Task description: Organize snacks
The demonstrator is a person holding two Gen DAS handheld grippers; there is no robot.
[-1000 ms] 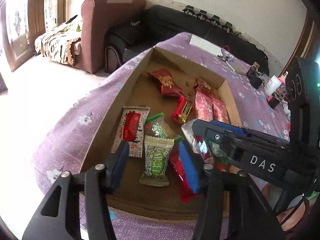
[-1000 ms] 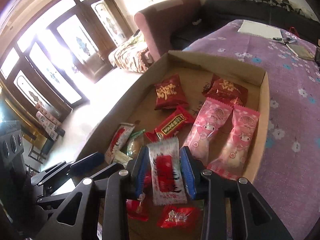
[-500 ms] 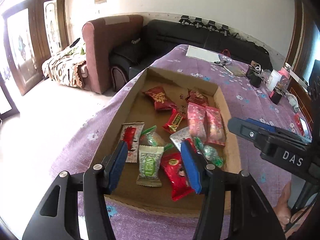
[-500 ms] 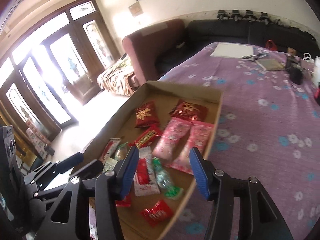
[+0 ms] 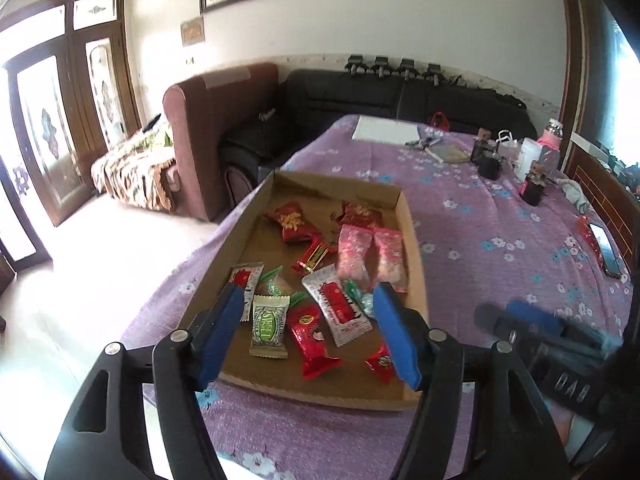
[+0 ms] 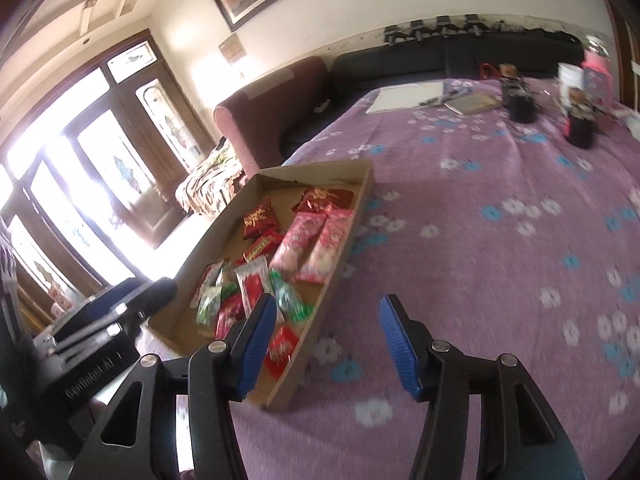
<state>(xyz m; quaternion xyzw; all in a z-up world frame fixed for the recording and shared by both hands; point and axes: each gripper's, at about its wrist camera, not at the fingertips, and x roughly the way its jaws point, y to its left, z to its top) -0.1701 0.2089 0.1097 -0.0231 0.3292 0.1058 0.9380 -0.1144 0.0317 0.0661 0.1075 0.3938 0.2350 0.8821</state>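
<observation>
A shallow cardboard tray [image 5: 412, 240] [image 6: 362, 184] lies on the purple flowered cloth and holds several wrapped snacks: two pink packs [image 5: 352, 248] [image 6: 304, 240], red packs [image 5: 294, 222], a white-and-red pack [image 5: 338, 304] [image 6: 252, 284] and a green-and-white pack [image 5: 269, 320]. My left gripper [image 5: 308, 328] is open and empty, raised above the tray's near end. My right gripper [image 6: 328, 340] is open and empty, to the right of the tray over the cloth.
At the table's far end lie a white paper [image 5: 386, 130], a notebook [image 6: 472, 102], dark jars [image 5: 490, 164] and a pink bottle [image 5: 552, 136]. A phone [image 5: 606, 252] lies at the right edge. Sofas [image 5: 224, 120] stand beyond the table's left side.
My right gripper opened, let go of the white-and-red pack into the tray, and pulled back to the right. Both grippers have risen away from the tray.
</observation>
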